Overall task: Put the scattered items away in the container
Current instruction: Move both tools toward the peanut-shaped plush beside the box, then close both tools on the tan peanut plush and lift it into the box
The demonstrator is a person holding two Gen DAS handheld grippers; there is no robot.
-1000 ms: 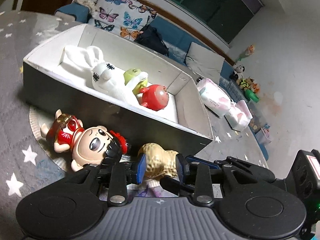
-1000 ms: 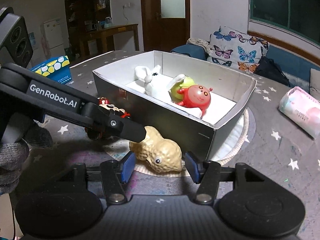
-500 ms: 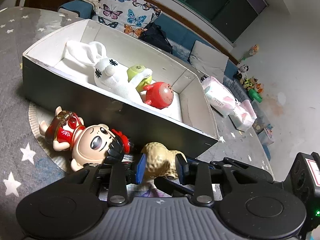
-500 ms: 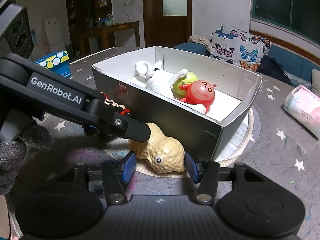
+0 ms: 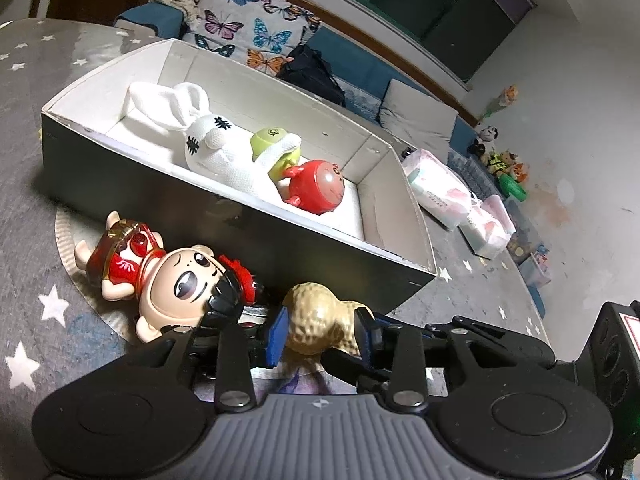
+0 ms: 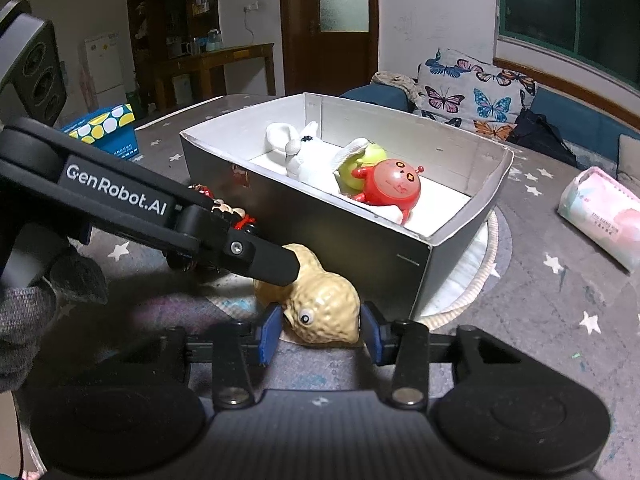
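Observation:
A tan peanut toy (image 5: 320, 326) (image 6: 324, 308) lies on the table in front of the dark box (image 5: 224, 216) (image 6: 320, 224). My left gripper (image 5: 320, 334) stands around its one end, pads touching or nearly touching it. My right gripper (image 6: 320, 330) stands around its other end with the eye, pads close to its sides. A doll with a red dress (image 5: 168, 276) lies left of the peanut, partly hidden behind my left gripper in the right wrist view. In the box lie a white cloth rabbit (image 5: 216, 148), a green toy (image 5: 276, 148) and a red round toy (image 5: 318, 188) (image 6: 390, 188).
The box stands on a round mat (image 6: 476, 276) on a grey star-patterned cloth (image 5: 24, 184). Tissue packs (image 5: 440, 192) (image 6: 600, 208) lie to the right of the box. A blue and yellow carton (image 6: 104, 128) stands at the far left.
Both grippers have moved in closer around the peanut toy, and the right gripper's jaws have narrowed around it. The peanut and the doll have stayed on the table.

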